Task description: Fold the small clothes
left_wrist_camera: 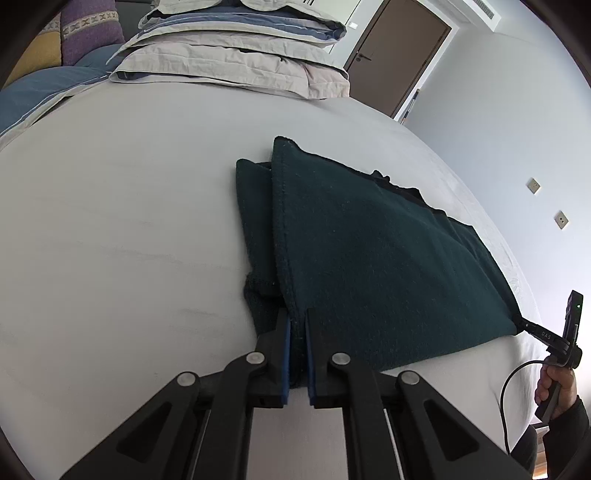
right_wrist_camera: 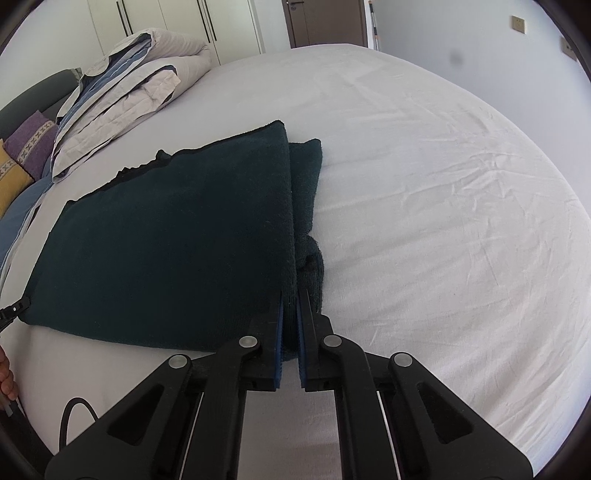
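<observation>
A dark green, fleecy knitted garment (left_wrist_camera: 369, 266) is laid flat on a bed covered by a white, lightly creased sheet (left_wrist_camera: 129, 221). In the left wrist view the garment is seen from centre out toward 3 o'clock; in the right wrist view (right_wrist_camera: 166, 240) it is spread from centre toward 9 o'clock. The upper layer is drawn taut between two near corners, and a narrower fold of the same cloth is seen beneath it along each side edge.

The left gripper (left_wrist_camera: 298, 314), black with blue pads, is clenched on the garment's near left corner; cloth is pinched between the pads. The right gripper (right_wrist_camera: 290, 295), of the same make, is clenched on the near right corner, with the edge caught between its pads. In the left wrist view, the right gripper's tip (left_wrist_camera: 532, 328) is seen at 4 o'clock, touching the garment's far corner, with the person's hand (left_wrist_camera: 554, 387) and a dark sleeve below it.

A stack of folded beige and blue quilted bedding (left_wrist_camera: 236, 48) is noted at 12 o'clock in the left view, well apart from the garment. A purple patterned cushion (left_wrist_camera: 92, 26) and a yellow cushion (right_wrist_camera: 11, 173) are noted beside it. A brown door (left_wrist_camera: 399, 55) is seen at 1 o'clock.
</observation>
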Demonstrator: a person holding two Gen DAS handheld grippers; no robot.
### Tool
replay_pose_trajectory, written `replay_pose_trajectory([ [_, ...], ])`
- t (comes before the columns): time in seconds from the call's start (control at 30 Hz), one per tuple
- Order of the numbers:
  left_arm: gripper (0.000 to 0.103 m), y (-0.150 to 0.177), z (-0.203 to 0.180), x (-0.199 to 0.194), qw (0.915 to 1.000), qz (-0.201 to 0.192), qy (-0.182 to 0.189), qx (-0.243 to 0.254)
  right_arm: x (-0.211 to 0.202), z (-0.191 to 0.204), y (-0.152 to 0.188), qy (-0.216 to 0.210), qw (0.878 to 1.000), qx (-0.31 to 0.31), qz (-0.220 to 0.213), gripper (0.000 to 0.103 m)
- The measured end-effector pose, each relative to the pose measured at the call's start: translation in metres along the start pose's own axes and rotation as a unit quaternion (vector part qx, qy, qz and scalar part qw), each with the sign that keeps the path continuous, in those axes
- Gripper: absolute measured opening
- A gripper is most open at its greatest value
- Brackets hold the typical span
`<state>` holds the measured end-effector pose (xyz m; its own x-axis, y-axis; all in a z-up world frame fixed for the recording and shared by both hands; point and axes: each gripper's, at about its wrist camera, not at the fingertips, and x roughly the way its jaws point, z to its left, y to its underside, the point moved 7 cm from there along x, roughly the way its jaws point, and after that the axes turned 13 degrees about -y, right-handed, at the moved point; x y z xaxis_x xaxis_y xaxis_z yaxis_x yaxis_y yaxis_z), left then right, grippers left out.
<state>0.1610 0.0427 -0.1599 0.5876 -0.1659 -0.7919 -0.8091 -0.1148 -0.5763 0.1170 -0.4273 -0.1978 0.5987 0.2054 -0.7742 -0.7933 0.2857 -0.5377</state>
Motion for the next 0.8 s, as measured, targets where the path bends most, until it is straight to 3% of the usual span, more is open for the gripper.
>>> replay_pose_trajectory([
  [0.27, 0.007, 0.014, 0.007, 0.003, 0.9999, 0.013, 0.007, -0.009, -0.002, -0.005, 0.009, -0.004, 1.000, 0.006, 0.001, 0.005],
  [0.8, 0.008, 0.010, 0.010, 0.011, 0.9995, 0.025, 0.013, -0.015, -0.006, -0.006, 0.024, -0.001, 1.000, 0.008, 0.003, 0.004],
])
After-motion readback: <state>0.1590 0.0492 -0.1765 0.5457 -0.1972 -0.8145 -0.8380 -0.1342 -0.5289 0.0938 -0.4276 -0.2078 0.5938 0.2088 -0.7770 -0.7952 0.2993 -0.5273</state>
